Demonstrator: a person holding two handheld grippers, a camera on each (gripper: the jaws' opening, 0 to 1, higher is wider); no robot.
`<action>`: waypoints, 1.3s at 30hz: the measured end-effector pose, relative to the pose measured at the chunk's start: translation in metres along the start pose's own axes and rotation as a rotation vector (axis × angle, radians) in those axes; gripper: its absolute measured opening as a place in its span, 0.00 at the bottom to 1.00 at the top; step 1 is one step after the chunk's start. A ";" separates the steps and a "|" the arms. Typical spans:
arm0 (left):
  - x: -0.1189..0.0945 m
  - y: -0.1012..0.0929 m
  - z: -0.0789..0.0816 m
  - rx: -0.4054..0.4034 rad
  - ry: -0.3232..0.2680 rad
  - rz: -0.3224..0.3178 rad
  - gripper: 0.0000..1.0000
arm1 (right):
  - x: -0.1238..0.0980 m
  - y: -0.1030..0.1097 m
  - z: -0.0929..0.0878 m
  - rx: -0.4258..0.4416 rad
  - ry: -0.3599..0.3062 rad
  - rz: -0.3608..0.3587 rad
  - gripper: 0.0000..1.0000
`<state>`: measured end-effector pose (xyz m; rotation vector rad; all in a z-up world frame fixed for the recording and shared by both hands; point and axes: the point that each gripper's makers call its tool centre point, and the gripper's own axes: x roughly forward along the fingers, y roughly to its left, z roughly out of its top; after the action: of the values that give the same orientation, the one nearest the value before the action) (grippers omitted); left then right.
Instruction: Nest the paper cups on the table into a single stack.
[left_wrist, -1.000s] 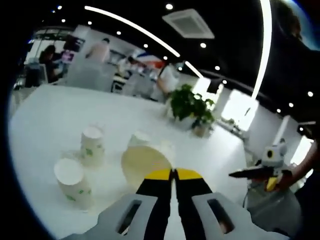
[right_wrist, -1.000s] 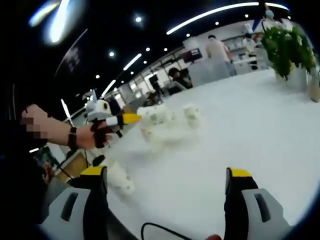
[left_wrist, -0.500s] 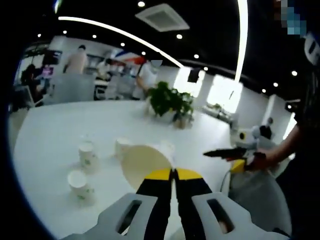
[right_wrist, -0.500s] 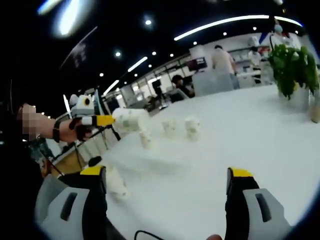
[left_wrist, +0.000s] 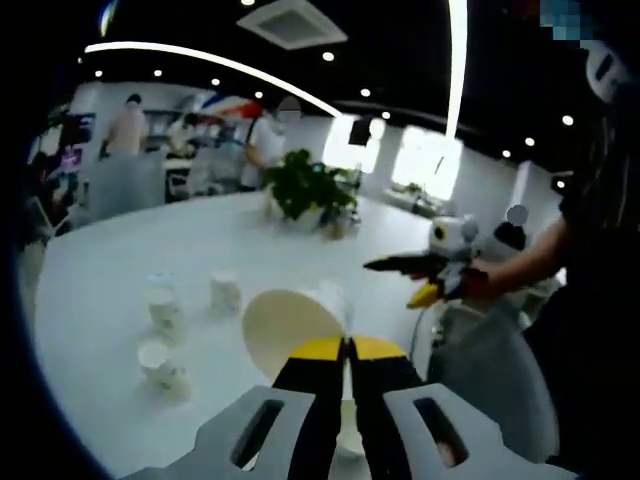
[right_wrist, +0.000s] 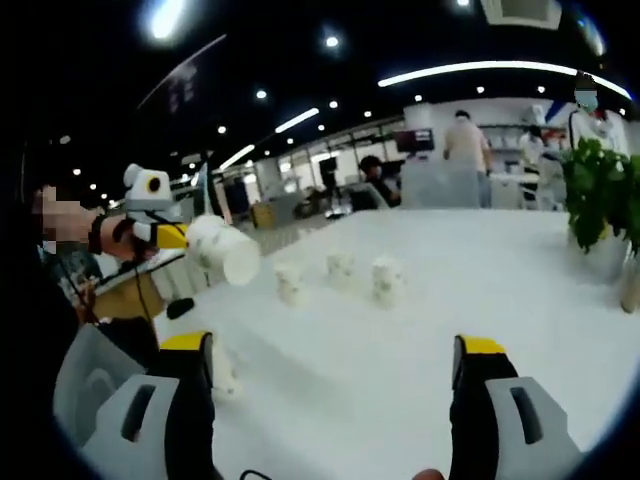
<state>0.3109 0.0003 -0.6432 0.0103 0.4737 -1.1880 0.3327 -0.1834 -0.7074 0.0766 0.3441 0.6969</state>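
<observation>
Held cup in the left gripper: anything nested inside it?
In the left gripper view the held cup faces the camera mouth-first and its pale interior looks empty. The left gripper covers its lower rim, so that edge can't be checked. Three cups stand loose on the table.

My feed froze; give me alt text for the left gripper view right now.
The left gripper, shut on a paper cup, holds it lifted above the white table. Three cups stand on the table at left; the right gripper shows at right.
</observation>
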 end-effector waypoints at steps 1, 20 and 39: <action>-0.002 -0.001 -0.002 0.029 0.020 -0.004 0.00 | 0.001 0.000 0.000 -0.005 0.003 0.003 0.98; -0.018 -0.038 0.000 0.262 0.287 -0.096 0.00 | 0.000 0.000 -0.005 -0.026 0.020 0.012 0.97; -0.030 -0.046 -0.034 0.512 0.639 -0.160 0.00 | -0.004 0.007 -0.010 -0.024 0.020 0.024 0.97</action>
<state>0.2493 0.0171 -0.6519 0.8246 0.7211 -1.4311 0.3220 -0.1812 -0.7145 0.0514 0.3545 0.7254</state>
